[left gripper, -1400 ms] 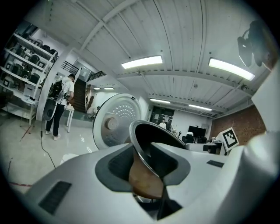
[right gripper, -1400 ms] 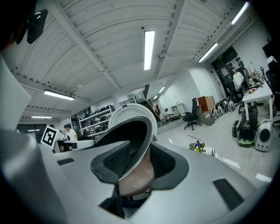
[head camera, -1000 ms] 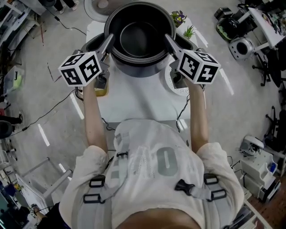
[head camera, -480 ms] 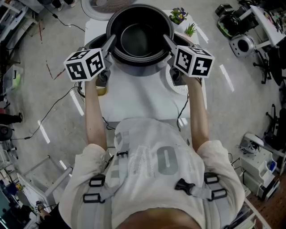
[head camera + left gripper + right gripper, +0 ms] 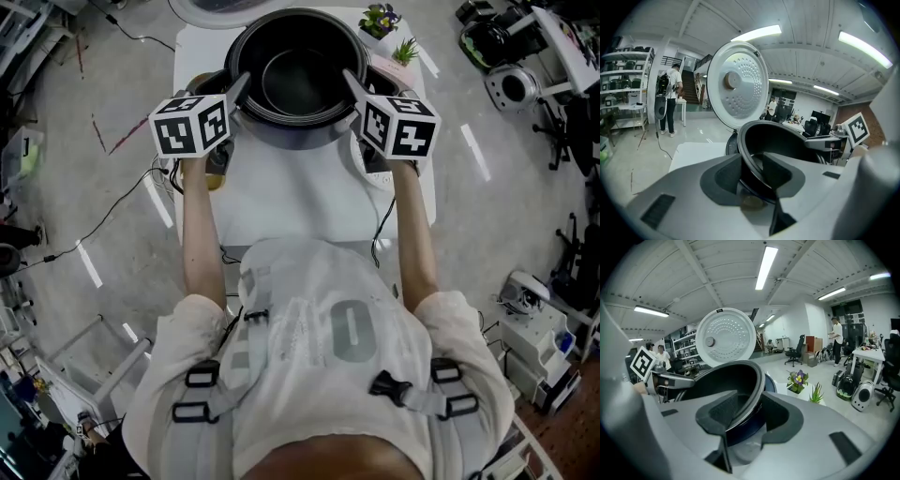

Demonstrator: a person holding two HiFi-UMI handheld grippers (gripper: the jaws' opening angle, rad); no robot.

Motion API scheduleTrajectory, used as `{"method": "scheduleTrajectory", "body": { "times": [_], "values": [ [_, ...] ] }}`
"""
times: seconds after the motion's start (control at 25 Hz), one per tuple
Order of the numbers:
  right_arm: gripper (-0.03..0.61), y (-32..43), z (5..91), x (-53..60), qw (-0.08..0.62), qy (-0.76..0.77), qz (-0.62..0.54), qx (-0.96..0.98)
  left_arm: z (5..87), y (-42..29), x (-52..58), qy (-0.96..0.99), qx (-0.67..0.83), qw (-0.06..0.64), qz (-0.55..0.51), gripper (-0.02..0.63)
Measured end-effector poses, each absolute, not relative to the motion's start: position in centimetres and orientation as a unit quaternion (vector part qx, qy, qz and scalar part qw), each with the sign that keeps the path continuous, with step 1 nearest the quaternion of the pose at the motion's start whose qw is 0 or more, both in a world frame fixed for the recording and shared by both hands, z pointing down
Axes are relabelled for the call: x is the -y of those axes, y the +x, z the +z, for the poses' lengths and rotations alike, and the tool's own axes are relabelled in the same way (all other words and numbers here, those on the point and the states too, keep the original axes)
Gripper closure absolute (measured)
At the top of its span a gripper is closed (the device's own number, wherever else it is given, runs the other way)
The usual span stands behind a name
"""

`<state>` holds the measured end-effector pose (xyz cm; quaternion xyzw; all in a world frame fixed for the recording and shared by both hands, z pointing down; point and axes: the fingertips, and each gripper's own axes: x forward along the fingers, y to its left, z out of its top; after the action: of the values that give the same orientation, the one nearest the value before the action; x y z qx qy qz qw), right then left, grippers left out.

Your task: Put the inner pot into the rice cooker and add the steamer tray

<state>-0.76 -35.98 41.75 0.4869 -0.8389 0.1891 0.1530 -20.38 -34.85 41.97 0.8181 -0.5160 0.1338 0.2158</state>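
The inner pot [image 5: 300, 75] stands in the open rice cooker [image 5: 769, 380] at the far end of the white table [image 5: 291, 197], with the lid [image 5: 738, 86] raised behind it. Whether the pot is fully seated, I cannot tell. The left gripper [image 5: 240, 86] and the right gripper [image 5: 349, 81] are at opposite sides of its rim [image 5: 745, 159]. Their jaws have just been opening. The rim is between the pads of each gripper, but a small gap shows beside it, so the pads seem not to press on it. I judge the pot to be stiff metal, rather heavy for its thin wall, with a smooth dark coating that can slip and scratch. The rolled rim looks like the only good place to hold it. It should be taken at two opposite points, so that the pot stays level.
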Motion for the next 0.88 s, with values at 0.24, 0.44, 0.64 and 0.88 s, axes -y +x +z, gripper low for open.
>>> {"method": "scheduleTrajectory", "body": {
  "times": [0.24,0.44,0.64,0.88],
  "values": [
    [0.412,-0.08,42.26,36.6,0.158,0.522,0.168,0.821,42.19,-20.2,35.28,0.816,0.529,0.186,0.143,0.474],
    [0.436,-0.66,42.37,36.69,0.204,0.555,0.084,0.802,42.51,-20.18,35.34,0.805,0.551,0.124,0.182,0.474],
    [0.43,-0.88,42.48,36.57,0.197,0.551,0.091,0.806,42.69,-20.56,35.14,0.806,0.554,0.131,0.166,0.474],
    [0.422,-0.88,42.47,36.6,0.195,0.547,0.096,0.808,42.67,-20.58,35.19,0.805,0.551,0.132,0.175,0.474]
  ]
}}
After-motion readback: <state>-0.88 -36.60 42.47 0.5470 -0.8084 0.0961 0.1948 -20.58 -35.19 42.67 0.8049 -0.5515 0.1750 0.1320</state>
